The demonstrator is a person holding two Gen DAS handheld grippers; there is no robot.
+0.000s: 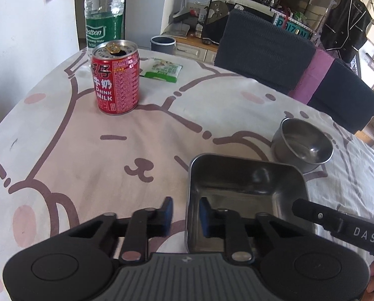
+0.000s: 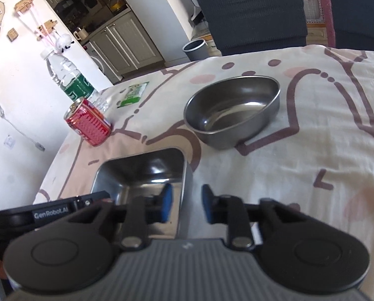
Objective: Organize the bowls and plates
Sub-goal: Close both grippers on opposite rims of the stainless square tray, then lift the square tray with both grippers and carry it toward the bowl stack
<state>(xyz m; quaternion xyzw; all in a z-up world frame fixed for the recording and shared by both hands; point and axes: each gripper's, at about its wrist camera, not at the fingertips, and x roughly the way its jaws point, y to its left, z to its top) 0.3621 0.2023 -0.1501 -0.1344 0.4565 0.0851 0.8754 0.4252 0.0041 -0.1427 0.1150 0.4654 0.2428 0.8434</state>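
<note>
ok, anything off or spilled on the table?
No spill or damage. The square steel tray and round bowl sit upright and empty. The opened milk can stands upright beside the water bottle.

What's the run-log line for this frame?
left gripper: open, straddling left rim of square steel tray | right gripper: open, straddling right rim | round steel bowl: untouched

Glossy metal tray (image 1: pixel 247 175) and bowl (image 2: pixel 233 110) on matt printed cloth (image 1: pixel 86 163).
</note>
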